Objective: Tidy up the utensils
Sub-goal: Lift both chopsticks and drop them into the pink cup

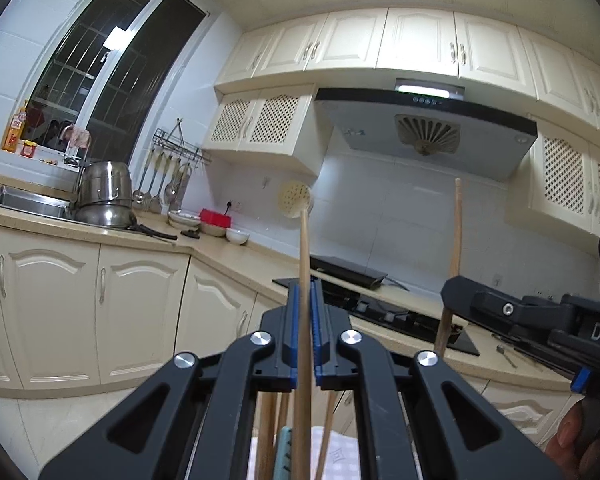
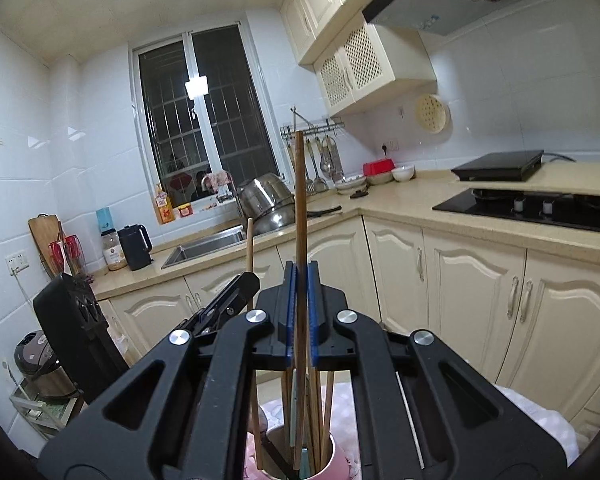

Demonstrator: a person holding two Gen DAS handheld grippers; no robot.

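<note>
Now each gripper pinches one upright chopstick: the left gripper (image 1: 305, 312) holds a pale chopstick (image 1: 304, 248) at frame centre, the right gripper (image 2: 300, 300) a darker chopstick (image 2: 299, 200) above the cup (image 2: 332, 456) at bottom centre.

A light wooden chopstick (image 1: 305, 264) stands upright between the pads of the left gripper (image 1: 305, 312); a darker brown wooden chopstick (image 2: 299, 216) stands likewise in the right gripper (image 2: 300, 304). Below the right gripper, a pink ceramic utensil cup (image 2: 336, 462) holds more chopsticks. The steel sink (image 2: 204, 246) lies ahead and left of it, the black gas hob (image 2: 540, 210) ahead and right.
</note>
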